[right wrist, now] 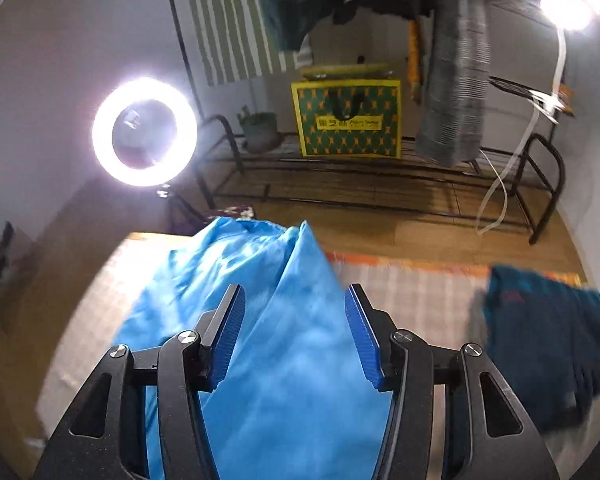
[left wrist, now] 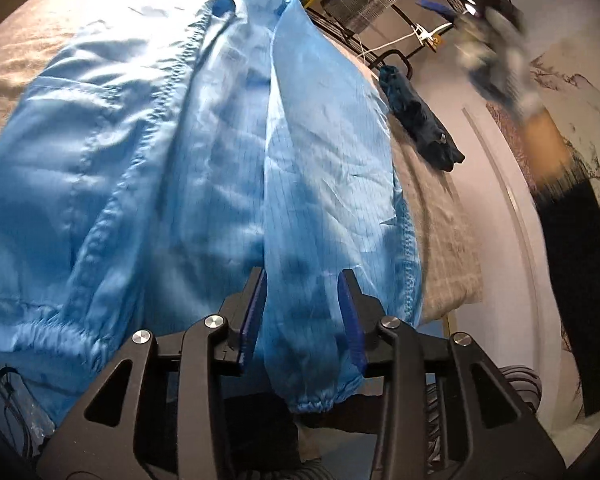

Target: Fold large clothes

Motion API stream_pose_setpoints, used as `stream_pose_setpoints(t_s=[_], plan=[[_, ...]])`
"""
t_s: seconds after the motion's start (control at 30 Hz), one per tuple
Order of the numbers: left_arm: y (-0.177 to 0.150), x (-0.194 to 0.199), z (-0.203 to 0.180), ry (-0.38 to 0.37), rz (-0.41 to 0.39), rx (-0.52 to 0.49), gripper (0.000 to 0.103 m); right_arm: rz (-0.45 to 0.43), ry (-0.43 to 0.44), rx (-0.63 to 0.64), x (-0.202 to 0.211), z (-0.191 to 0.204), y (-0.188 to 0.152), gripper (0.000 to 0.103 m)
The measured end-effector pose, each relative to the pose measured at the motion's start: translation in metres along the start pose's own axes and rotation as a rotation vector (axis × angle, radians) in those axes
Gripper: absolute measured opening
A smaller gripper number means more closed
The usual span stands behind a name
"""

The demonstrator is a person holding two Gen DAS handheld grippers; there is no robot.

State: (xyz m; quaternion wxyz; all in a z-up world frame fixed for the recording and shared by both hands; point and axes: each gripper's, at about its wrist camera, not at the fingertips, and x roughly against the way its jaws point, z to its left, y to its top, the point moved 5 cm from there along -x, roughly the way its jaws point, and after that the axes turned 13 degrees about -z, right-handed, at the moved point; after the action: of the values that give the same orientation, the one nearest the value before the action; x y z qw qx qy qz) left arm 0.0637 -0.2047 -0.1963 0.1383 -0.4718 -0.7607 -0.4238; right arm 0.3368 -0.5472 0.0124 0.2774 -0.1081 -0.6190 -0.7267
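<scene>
A large light-blue jacket (left wrist: 147, 152) lies spread on a beige-covered table (left wrist: 15, 64). One sleeve (left wrist: 324, 184) is folded over the body, and its elastic cuff (left wrist: 320, 400) hangs past the near edge. My left gripper (left wrist: 302, 300) is open, with its jaws either side of the sleeve's lower end. The right gripper shows blurred in the left wrist view (left wrist: 496, 56), up at the right. In the right wrist view the jacket (right wrist: 283, 360) lies under my open right gripper (right wrist: 293, 312), which hovers above it.
A dark blue garment (left wrist: 420, 120) lies at the table's right edge; it also shows in the right wrist view (right wrist: 548, 344). Beyond the table are a ring light (right wrist: 144, 132), a metal rack (right wrist: 380, 184) with a green-yellow bag (right wrist: 348, 120), and hanging clothes (right wrist: 452, 80).
</scene>
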Motion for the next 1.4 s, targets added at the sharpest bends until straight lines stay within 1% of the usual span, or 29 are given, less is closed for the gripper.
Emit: stream_pose_setpoints(t_s=[0.03,0.07,0.1,0.13,0.17,0.23,0.33,0.43,0.53,0.6,0.67,0.7,0.77,0.9,0.93,1.0,1.1,1.17,1.23,1.27,1.37,1.4], plan=[[0.0,0.005,0.003,-0.013,-0.004,0.014,0.038,-0.009,0.002,-0.01,0.023,-0.003,-0.004,0.051],[0.002,0.01,0.004,-0.027,-0.008,0.027,0.042,-0.018,0.004,-0.025,0.05,-0.006,-0.01,0.051],[0.003,0.015,0.006,-0.033,-0.015,0.042,0.045,-0.021,0.011,-0.037,0.07,-0.008,-0.016,0.051],[0.004,0.018,0.004,-0.039,-0.022,0.055,0.046,-0.027,0.016,-0.051,0.095,-0.01,-0.025,0.051],[0.003,0.02,0.004,-0.052,-0.023,0.063,0.046,-0.029,0.018,-0.059,0.111,-0.011,-0.033,0.051],[0.002,0.018,-0.004,-0.064,-0.014,0.068,0.047,-0.024,0.031,-0.087,0.144,-0.014,-0.055,0.051],[-0.002,0.008,-0.014,-0.027,-0.01,0.02,0.047,0.024,0.057,-0.137,0.176,-0.01,-0.112,0.051],[-0.011,-0.007,-0.021,0.005,0.021,-0.022,0.047,0.1,0.095,-0.206,0.175,-0.004,-0.171,0.051],[-0.019,-0.018,-0.022,0.061,0.038,-0.057,0.047,0.223,0.123,-0.242,0.145,0.008,-0.232,0.051],[-0.023,-0.024,-0.025,0.085,0.045,-0.076,0.047,0.292,0.149,-0.272,0.13,0.014,-0.261,0.051],[-0.026,-0.03,-0.029,0.111,0.049,-0.113,0.047,0.34,0.149,-0.281,0.112,0.018,-0.281,0.051],[-0.026,-0.033,-0.03,0.135,0.046,-0.136,0.047,0.359,0.152,-0.274,0.102,0.021,-0.287,0.051],[-0.026,-0.037,-0.033,0.164,0.038,-0.165,0.047,0.381,0.121,-0.242,0.086,0.022,-0.294,0.051],[-0.023,-0.042,-0.034,0.183,0.031,-0.183,0.047,0.402,0.136,-0.288,0.068,0.023,-0.299,0.051],[-0.022,-0.044,-0.034,0.188,0.03,-0.19,0.047,0.399,0.137,-0.294,0.067,0.023,-0.299,0.036],[-0.019,-0.046,-0.032,0.209,0.024,-0.21,0.047,0.406,0.125,-0.292,0.064,0.021,-0.3,0.002],[-0.015,-0.045,-0.02,0.265,0.01,-0.222,0.047,0.38,0.104,-0.28,0.07,0.016,-0.298,0.001],[-0.012,-0.039,-0.005,0.305,-0.011,-0.197,0.046,0.366,0.089,-0.259,0.075,0.013,-0.299,0.001],[-0.009,-0.033,0.01,0.329,-0.024,-0.166,0.045,0.364,0.082,-0.257,0.076,0.009,-0.3,0.001],[-0.009,-0.029,0.016,0.337,-0.03,-0.153,0.042,0.362,0.076,-0.254,0.076,0.007,-0.301,0.001],[-0.009,-0.017,0.027,0.295,-0.041,-0.094,0.042,0.354,0.067,-0.236,0.077,0.003,-0.301,0.001],[-0.009,-0.015,0.026,0.285,-0.044,-0.089,0.042,0.346,0.057,-0.215,0.077,0.002,-0.3,0.001]])
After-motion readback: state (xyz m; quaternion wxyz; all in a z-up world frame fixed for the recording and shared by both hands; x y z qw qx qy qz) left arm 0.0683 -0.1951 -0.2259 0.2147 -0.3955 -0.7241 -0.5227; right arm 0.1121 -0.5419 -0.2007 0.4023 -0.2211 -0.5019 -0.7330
